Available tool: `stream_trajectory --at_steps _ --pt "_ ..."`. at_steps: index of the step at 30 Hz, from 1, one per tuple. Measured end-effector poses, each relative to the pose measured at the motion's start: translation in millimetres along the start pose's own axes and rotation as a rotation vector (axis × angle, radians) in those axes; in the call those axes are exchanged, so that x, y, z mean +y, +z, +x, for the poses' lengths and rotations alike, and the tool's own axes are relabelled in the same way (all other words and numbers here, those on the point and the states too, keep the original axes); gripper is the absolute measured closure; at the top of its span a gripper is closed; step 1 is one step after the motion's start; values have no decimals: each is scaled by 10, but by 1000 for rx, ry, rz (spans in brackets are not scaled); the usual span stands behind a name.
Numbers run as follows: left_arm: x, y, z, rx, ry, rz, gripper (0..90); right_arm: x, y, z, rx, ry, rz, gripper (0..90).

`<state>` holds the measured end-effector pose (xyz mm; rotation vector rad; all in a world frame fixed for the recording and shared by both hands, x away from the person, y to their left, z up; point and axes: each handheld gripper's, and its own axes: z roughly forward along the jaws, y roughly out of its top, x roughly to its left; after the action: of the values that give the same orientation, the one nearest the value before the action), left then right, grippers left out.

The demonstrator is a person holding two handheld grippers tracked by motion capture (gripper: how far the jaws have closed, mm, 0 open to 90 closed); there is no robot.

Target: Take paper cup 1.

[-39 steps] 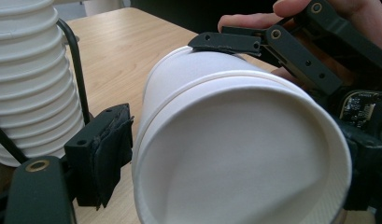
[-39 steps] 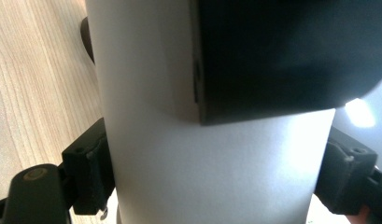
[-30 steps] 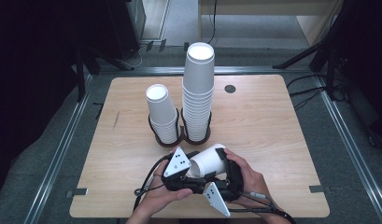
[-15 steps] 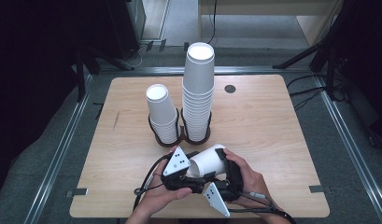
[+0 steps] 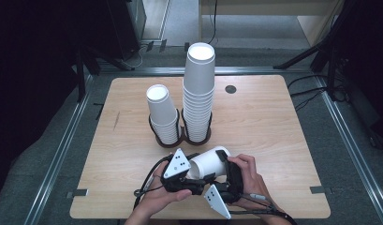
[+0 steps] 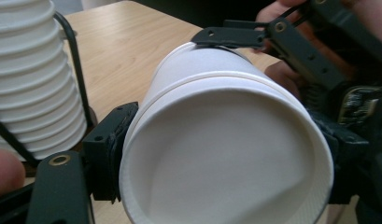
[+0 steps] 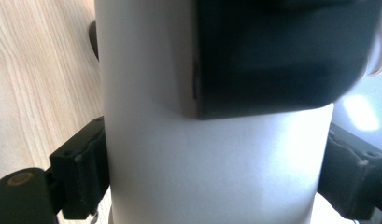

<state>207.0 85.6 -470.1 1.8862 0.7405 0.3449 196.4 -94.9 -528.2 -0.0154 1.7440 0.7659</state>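
High view first: a white paper cup [image 5: 209,162] is held lying on its side above the near edge of the desk [image 5: 273,126], between the left tongs [image 5: 188,177] and the right tongs [image 5: 229,180]. Behind it, a short cup stack [image 5: 162,115] and a tall cup stack [image 5: 198,91] are seated in a black holder [image 5: 180,136].

Left gripper view: the cup's open rim is clamped between the pads [image 6: 110,151] (the jaws have just been closing) — mouth toward the camera.

Right gripper view: the cup's wall [image 7: 179,154] is flanked by both pads [image 7: 81,175] — these jaws have just been opening, and whether they are pressing cannot be told.
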Motion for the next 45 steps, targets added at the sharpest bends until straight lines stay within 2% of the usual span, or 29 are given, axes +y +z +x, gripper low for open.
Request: stream_trajectory --at_steps 4,9,15,23,26,28,31,33,40,43,45 --pt "-5 -18 38 -20 -22 -6 216 26 -23 -14 24 8 -14 73" --pt "-5 -32 53 -13 -21 -11 217 35 -34 3 32 12 -17 1" --pt "-9 -46 88 12 -19 -26 219 70 -58 -4 34 22 -25 0" --pt "-15 -69 171 39 -42 -36 220 89 -93 -62 20 39 -29 0" --pt "-20 -69 193 73 -67 -48 220 94 -105 -78 8 47 -26 0" --pt "-25 -80 210 54 -65 -49 220 97 -114 -85 11 48 -25 0" --pt "-34 -82 222 72 -60 -45 219 105 -132 -89 17 58 -24 0" --pt "-37 -85 225 71 -66 -50 219 113 -144 -101 22 79 -28 0" --pt "-51 -90 241 142 -62 -82 219 141 -220 -202 18 157 -23 0" --pt "-57 -91 238 151 -56 -93 219 146 -260 -272 42 214 -13 3" --pt "-60 -81 220 158 -50 -103 219 146 -285 -300 37 246 0 8"
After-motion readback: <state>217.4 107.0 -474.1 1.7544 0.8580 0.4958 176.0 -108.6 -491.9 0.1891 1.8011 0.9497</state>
